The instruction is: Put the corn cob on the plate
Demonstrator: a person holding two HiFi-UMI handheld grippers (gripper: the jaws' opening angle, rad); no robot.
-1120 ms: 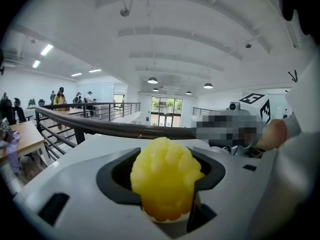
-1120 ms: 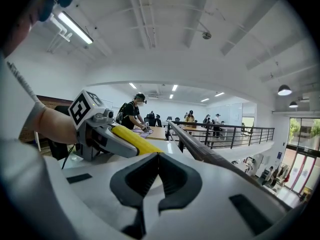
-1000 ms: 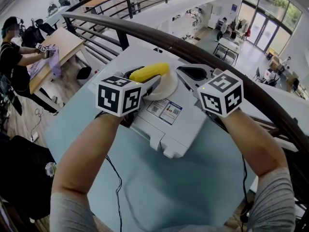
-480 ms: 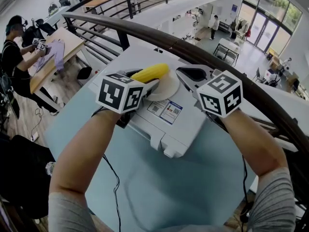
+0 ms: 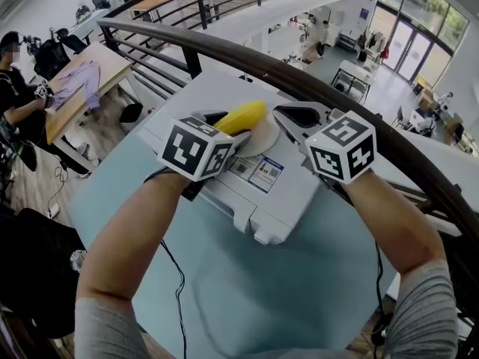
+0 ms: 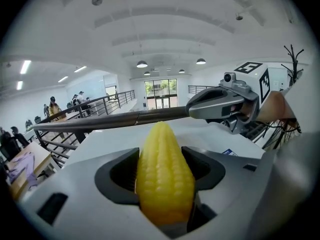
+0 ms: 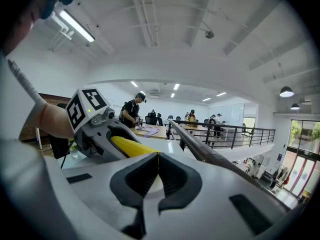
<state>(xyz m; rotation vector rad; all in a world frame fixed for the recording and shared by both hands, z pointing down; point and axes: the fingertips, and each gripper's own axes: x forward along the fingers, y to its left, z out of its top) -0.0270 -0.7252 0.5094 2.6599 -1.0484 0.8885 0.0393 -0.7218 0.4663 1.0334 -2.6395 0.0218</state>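
Note:
A yellow corn cob (image 5: pixel 241 117) is clamped between the jaws of my left gripper (image 5: pixel 236 128). It hangs just above the left edge of a white plate (image 5: pixel 263 138). In the left gripper view the corn cob (image 6: pixel 164 174) fills the gap between the dark pads and points away from the camera. My right gripper (image 5: pixel 281 111) hovers to the right of the plate, its jaws closed with nothing between them. In the right gripper view its pads meet in a thin line (image 7: pixel 159 156), and the corn cob (image 7: pixel 131 146) shows beyond them in the left gripper (image 7: pixel 107 134).
The plate rests on a white box-like device (image 5: pixel 269 193) on a teal table (image 5: pixel 299 290). A dark curved handrail (image 5: pixel 299 77) runs right behind the device. Below it lie a lower floor and a desk with a person at the far left.
My left gripper has rolled a little and shifted slightly right, and the corn cob now tilts more steeply over the plate's edge. The right gripper has stayed still.

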